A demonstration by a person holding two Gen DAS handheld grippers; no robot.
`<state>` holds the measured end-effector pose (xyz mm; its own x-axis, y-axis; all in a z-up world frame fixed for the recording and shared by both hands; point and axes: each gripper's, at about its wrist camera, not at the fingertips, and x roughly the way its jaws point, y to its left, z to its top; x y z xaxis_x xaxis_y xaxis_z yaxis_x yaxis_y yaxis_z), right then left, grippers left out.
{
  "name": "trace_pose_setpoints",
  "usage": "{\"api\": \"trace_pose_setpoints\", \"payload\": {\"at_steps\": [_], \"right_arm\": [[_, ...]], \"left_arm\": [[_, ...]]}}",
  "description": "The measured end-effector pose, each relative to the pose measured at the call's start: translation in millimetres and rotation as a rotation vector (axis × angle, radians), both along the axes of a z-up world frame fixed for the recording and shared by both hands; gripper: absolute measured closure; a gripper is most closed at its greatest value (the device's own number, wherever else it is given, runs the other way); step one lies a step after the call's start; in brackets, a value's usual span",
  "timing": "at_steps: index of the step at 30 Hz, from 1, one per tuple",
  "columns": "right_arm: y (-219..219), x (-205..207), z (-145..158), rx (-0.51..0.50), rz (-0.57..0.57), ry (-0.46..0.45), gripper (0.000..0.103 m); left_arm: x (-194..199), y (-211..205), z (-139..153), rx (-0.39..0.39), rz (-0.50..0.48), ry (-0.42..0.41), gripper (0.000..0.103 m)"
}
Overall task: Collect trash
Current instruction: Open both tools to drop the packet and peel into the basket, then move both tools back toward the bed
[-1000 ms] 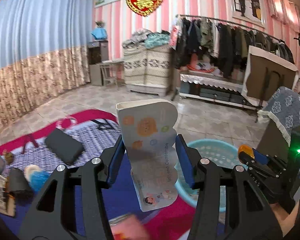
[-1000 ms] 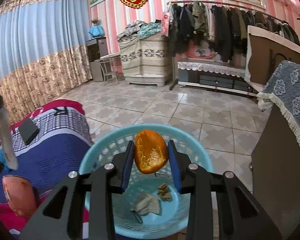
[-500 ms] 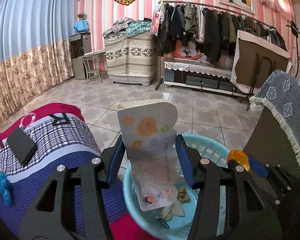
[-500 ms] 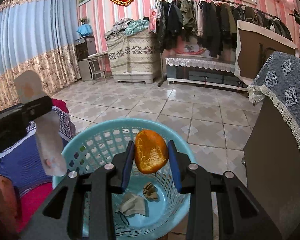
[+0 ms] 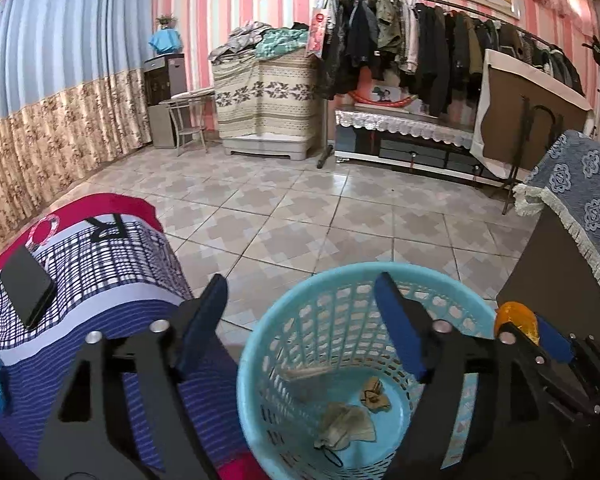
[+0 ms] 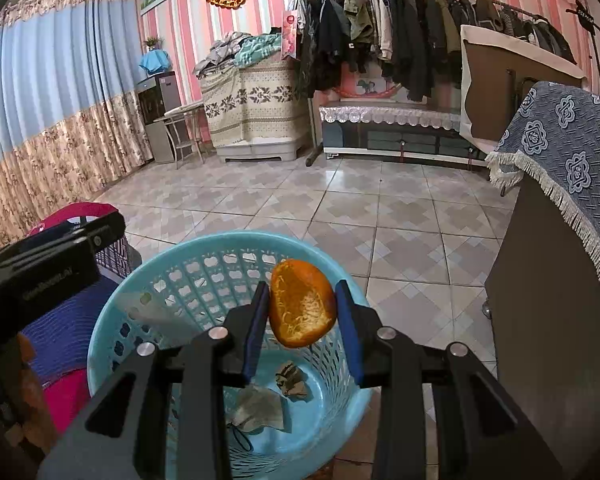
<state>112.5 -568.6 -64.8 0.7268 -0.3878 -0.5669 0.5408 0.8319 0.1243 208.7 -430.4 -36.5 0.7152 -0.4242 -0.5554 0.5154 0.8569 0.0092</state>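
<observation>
Hanging over the blue basket, the left gripper has its jaws wide apart with nothing between them; they have just been opening, and the pale packet it carried a moment ago now lies blurred against the basket's inner left wall. The right gripper is clamped on a piece of orange peel, held above the basket's near half, with the peel clear of the rim and of the litter below. At the bottom of the basket lie a crumpled greyish wrapper and a small brown scrap, close together but apart. The basket stands on the tiled floor, just beside the edge of a bed covered by a blue, checked and red blanket; a flat black case rests on the blanket near its far left edge. To the right of the basket rises a dark cabinet draped with a blue fringed cloth, close to the right gripper. In the right wrist view the left gripper's black body crosses the basket's left rim. Well behind, along the striped wall, stand a rack of dark clothes, a low bench with a lace cover, and a covered pile with laundry on top.
</observation>
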Motion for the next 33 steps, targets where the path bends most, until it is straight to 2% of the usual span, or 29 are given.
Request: {"api": "trace_pose_setpoints", "payload": {"at_steps": [5,9,11,13,17,19,24,33], "right_arm": [[4.2,5.1,-1.8,-0.002,0.015,0.011,0.069],[13.2,11.4,-1.0,-0.008,0.051,0.009,0.066],[21.1,12.6,2.0,-0.023,0.067,0.004,0.059],[26.1,12.7,5.3,-0.047,0.069,-0.003,0.038],[26.0,14.3,7.6,-0.056,0.074,0.006,0.032],[24.3,13.9,7.3,-0.050,0.069,0.008,0.024],[27.2,12.7,12.9,-0.067,0.057,0.001,0.015],[50.9,15.0,30.1,-0.116,0.091,-0.030,0.009]], "left_arm": [[-2.3,19.6,0.7,0.022,0.067,-0.027,0.013],[-0.7,40.3,1.2,0.020,0.107,-0.010,0.012],[-0.2,49.0,2.6,0.010,0.119,0.003,0.012],[-0.9,56.4,4.6,0.001,0.128,0.007,0.012],[-7.6,67.9,12.3,-0.010,0.137,-0.017,0.010],[-12.1,72.4,14.9,-0.013,0.140,-0.032,0.008],[-18.2,84.9,23.9,-0.018,0.141,-0.045,0.006],[-29.1,128.1,54.1,-0.091,0.161,-0.056,0.006]]}}
